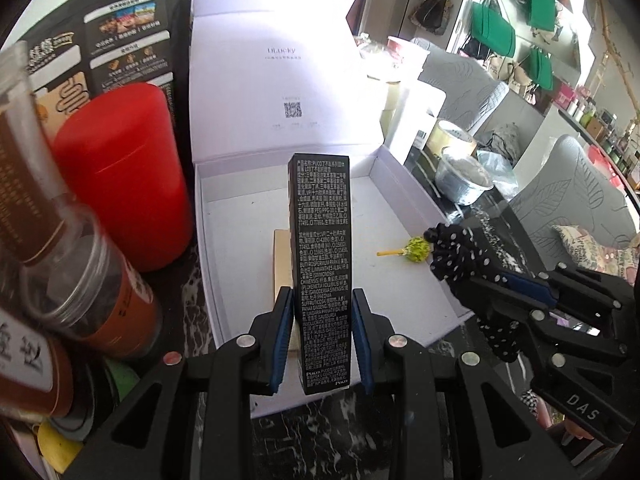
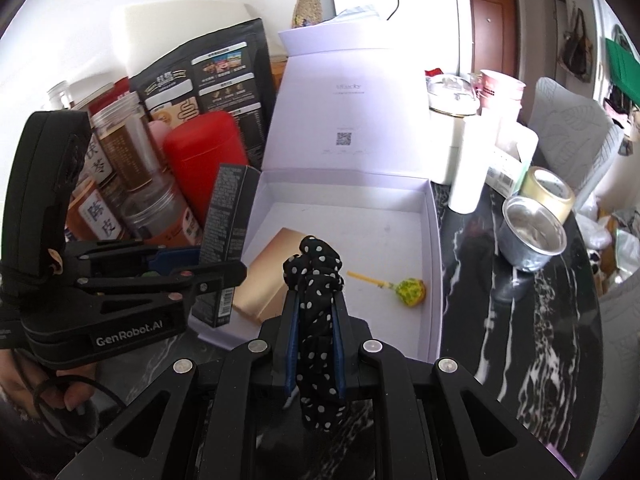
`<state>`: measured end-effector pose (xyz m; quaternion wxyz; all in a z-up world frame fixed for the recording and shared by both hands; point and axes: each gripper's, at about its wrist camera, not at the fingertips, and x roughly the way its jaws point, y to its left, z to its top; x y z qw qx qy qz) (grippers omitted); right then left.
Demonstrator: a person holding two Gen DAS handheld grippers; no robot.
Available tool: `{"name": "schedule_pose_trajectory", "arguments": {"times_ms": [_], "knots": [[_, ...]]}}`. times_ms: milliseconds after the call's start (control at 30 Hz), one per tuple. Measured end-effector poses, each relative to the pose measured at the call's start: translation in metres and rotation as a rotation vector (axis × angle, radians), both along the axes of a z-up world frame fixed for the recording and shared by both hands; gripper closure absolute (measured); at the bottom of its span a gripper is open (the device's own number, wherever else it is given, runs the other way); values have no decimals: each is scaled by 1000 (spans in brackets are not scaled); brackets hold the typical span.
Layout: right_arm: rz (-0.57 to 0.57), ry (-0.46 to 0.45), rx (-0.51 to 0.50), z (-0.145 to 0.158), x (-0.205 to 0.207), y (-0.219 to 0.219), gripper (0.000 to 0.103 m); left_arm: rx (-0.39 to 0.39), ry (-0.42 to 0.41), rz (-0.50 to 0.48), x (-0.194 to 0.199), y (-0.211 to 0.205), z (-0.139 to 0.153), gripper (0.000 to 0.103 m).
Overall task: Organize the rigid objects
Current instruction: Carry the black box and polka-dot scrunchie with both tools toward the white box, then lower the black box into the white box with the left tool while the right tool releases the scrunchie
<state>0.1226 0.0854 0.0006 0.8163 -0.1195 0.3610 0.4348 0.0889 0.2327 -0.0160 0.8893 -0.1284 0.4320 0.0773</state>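
Black printed carton point(image 1: 322, 264) is clamped upright in the left gripper point(image 1: 322, 334) at frame centre, over the open white box point(image 1: 408, 208). Polka-dot scrunchie point(image 2: 316, 280) is pinched in the right gripper point(image 2: 316, 320), lower centre. Inside the box, a gold case point(image 2: 266, 268) and a lollipop point(image 2: 408, 290) are seen.

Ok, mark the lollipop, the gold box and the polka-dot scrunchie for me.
lollipop point(image 2: 410, 291), right wrist view, on its yellow-green head.
gold box point(image 2: 266, 276), right wrist view, on its top face.
polka-dot scrunchie point(image 2: 316, 276), right wrist view, on its bunched upper end.
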Motion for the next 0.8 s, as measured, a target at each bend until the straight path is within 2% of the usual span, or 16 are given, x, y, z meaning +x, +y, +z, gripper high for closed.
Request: {"name": "schedule_pose_trajectory", "arguments": {"times_ms": [233, 633, 800], "knots": [[-15, 16, -3, -10, 19, 5, 88, -6, 42, -4, 13, 5, -15, 75], [-52, 38, 0, -24, 40, 10, 88, 13, 65, -22, 31, 7, -22, 75], [-61, 59, -1, -31, 47, 12, 88, -6, 77, -7, 34, 10, -28, 75]]}}
